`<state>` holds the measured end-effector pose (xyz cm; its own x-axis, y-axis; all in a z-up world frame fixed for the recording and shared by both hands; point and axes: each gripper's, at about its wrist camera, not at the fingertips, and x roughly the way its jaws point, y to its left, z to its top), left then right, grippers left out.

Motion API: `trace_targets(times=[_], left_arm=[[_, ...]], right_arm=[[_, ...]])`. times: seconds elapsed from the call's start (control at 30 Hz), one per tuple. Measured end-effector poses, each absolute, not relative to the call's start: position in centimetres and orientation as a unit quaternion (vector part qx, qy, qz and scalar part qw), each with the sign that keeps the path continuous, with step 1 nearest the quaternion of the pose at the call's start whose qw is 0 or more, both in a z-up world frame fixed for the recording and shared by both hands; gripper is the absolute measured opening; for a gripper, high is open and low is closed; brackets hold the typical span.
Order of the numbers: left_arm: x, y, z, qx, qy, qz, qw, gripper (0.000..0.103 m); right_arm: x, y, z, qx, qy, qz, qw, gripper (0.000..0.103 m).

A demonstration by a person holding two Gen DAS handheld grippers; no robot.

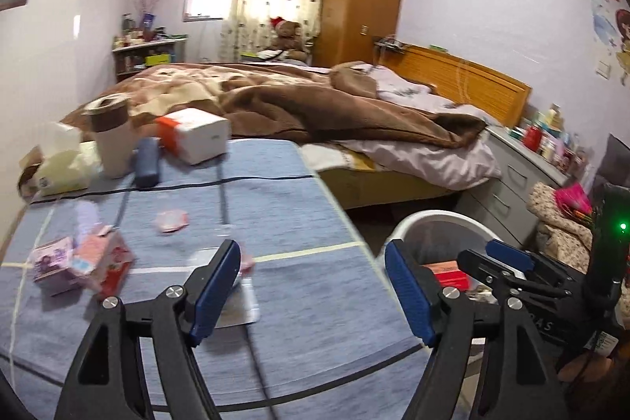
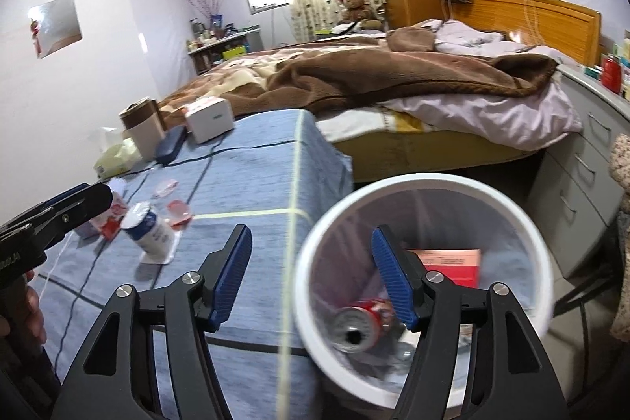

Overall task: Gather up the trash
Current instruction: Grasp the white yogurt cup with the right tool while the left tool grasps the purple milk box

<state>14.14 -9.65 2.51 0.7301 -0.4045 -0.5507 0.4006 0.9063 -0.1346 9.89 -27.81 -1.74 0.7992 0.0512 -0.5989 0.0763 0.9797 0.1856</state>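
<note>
Trash lies on the blue tablecloth (image 1: pixel 299 191): pink and red cartons (image 1: pixel 82 262), a pink jelly lid (image 1: pixel 171 221) and a clear wrapper (image 1: pixel 240 306). My left gripper (image 1: pixel 311 294) stands open above the table's right edge, with nothing between its fingers. In the right wrist view a white bottle (image 2: pixel 151 227) and a jelly cup (image 2: pixel 179 211) stand on the cloth. The white bin (image 2: pixel 433 182) beside the table holds a red can (image 2: pixel 360 321) and a red box (image 2: pixel 453 262). My right gripper (image 2: pixel 313 278) is open and empty over the bin's left rim.
At the table's far end stand a paper cup (image 1: pixel 112 136), a white box (image 1: pixel 195 134), a dark blue case (image 1: pixel 147 160) and a tissue pack (image 1: pixel 59 168). A bed (image 1: pixel 315 97) with brown blankets lies beyond. Grey drawers (image 2: pixel 582 160) stand right of the bin.
</note>
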Motion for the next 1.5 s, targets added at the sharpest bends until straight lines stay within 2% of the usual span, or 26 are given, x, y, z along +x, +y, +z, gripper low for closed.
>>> trace_targets(times=[0.6, 0.83, 1.33, 1.5], left_arm=[[15.1, 3.2, 1.2, -0.034, 0.296, -0.111, 0.948, 0.091], [16.1, 7.5, 0.1, -0.061, 0.313, -0.098, 0.943, 0.091], [19.9, 13.0, -2.4, -0.026, 0.355, -0.087, 0.930, 0.092], [21.9, 13.7, -3.4, 0.021, 0.374, -0.097, 0.922, 0.094]], right_arm=[[12.9, -18.1, -3.0, 0.074, 0.348, 0.122, 0.926, 0.069], [14.0, -14.4, -3.8, 0.053, 0.365, 0.144, 0.918, 0.069], [17.7, -11.3, -5.2, 0.034, 0.386, 0.090, 0.917, 0.069], [18.7, -11.2, -5.8, 0.048, 0.400, 0.085, 0.911, 0.069]])
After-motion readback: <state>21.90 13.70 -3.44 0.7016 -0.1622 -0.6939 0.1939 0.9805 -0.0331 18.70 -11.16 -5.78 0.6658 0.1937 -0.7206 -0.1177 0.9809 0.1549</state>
